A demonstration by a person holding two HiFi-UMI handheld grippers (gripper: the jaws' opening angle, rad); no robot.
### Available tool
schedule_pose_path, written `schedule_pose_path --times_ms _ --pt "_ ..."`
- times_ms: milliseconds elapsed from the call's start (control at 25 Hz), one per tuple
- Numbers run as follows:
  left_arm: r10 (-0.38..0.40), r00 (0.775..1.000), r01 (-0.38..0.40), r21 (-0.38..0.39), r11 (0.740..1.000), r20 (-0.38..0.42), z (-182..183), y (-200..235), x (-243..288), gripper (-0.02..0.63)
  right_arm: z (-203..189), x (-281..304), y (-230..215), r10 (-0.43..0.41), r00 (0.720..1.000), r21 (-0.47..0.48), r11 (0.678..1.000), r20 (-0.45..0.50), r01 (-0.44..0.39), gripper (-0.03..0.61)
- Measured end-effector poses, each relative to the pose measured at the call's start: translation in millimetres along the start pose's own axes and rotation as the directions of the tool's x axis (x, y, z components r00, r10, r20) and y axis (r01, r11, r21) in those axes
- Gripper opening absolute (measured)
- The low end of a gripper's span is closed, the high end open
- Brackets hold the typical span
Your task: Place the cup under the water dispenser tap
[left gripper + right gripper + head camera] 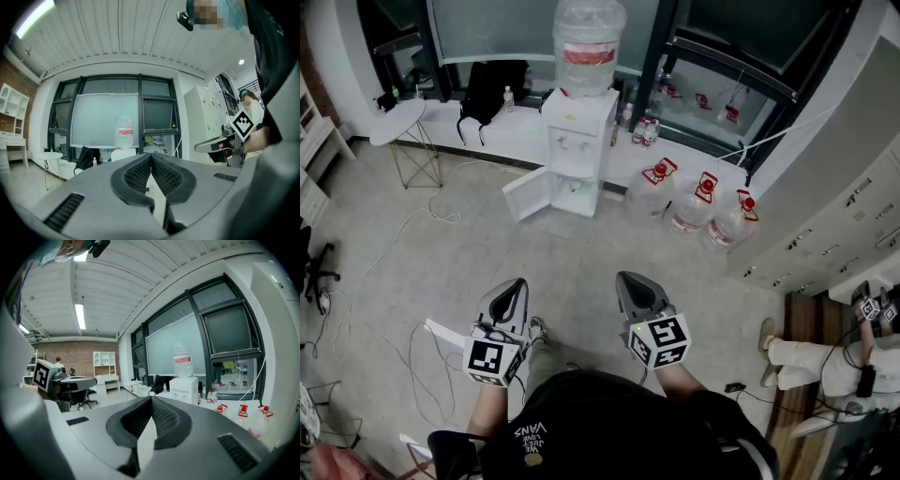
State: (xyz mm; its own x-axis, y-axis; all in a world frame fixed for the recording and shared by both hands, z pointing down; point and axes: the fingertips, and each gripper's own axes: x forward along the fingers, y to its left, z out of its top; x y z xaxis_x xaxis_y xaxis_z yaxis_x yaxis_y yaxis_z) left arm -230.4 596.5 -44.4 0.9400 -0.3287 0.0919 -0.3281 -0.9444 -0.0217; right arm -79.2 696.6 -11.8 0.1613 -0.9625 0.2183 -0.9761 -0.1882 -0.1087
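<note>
Both grippers are held low in front of the person, side by side and apart from each other, and both point toward the water dispenser (577, 141), which stands well away across the bare floor (441, 262) against the window wall. The left gripper (516, 292) has its jaws pressed together with nothing between them, as its own view shows at the ribbed pads (140, 171). The right gripper (633, 286) is likewise closed and empty, its pads (161, 416) meeting at the tip. The dispenser is white, carries a large clear bottle (589, 37) with a red label on top, and its lower cabinet door (528, 195) hangs open to the left. The cup cannot be made out with any certainty: a small pale thing sits inside the open lower compartment, too small to tell what it is, and neither gripper is near it. Three spare water bottles (694, 202) with red caps lie on the floor just right of the dispenser, a black bag (492, 89) rests on the sill to its left, and a small round table (398, 120) stands further left
</note>
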Motion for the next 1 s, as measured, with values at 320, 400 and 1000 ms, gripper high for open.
schedule_pose_path --times_ms 320,400,1000 --pt "0.000 1.000 -0.001 0.006 1.000 0.020 -6 34 28 0.018 7 42 -5 0.017 0.999 0.045 0.999 0.033 -0.019 0.046" --pt "-0.002 1.000 0.001 0.004 1.000 0.014 -9 52 36 0.018 9 61 -3 0.010 1.000 0.038 0.999 0.026 -0.011 0.048" --pt "-0.122 0.993 0.121 -0.037 0.992 -0.007 -18 211 110 0.020 30 240 15 -0.078 0.997 0.073 0.994 -0.019 0.079 0.132"
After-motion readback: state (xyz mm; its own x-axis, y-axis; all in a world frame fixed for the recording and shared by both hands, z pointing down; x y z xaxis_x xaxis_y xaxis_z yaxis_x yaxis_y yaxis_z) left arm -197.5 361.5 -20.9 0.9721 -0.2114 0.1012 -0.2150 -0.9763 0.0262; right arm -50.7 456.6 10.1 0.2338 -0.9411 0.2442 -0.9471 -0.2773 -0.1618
